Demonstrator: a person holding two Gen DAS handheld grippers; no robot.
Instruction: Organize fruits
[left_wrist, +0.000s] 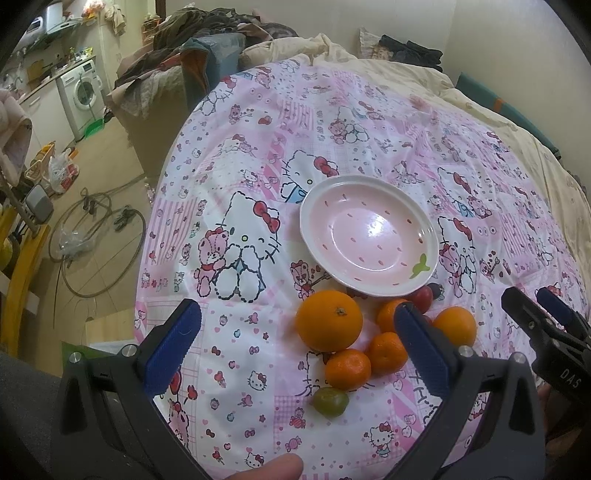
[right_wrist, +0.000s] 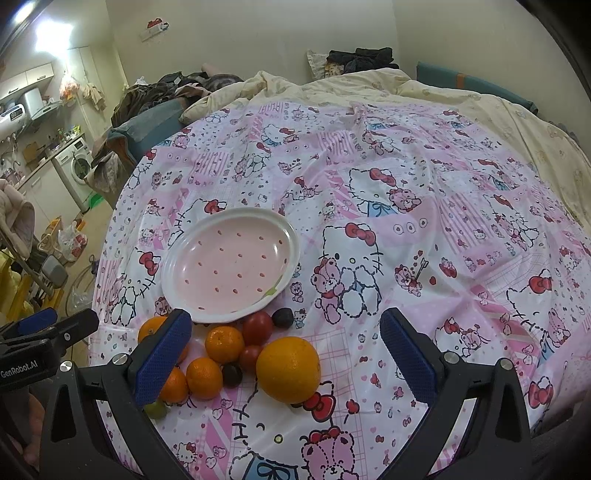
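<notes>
Pink cartoon-print cloth (right_wrist: 424, 206) over a bed, washing machine (left_wrist: 82, 92) behind; left gripper (left_wrist: 295, 354) and right gripper (right_wrist: 286, 360) both spread.

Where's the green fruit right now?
In the left wrist view, the green fruit lies on the cloth at the near edge of the pile, just below a small orange.

Bed draped in a pink cartoon-cat cloth (right_wrist: 424, 192). Directly on it: pink plate (right_wrist: 231, 264) with nothing in it; just beside its near rim, clustered large orange (right_wrist: 289, 369), small oranges (right_wrist: 224, 343), red fruits (right_wrist: 257, 327), dark fruit (right_wrist: 283, 317), green fruit (left_wrist: 330, 401).
</notes>
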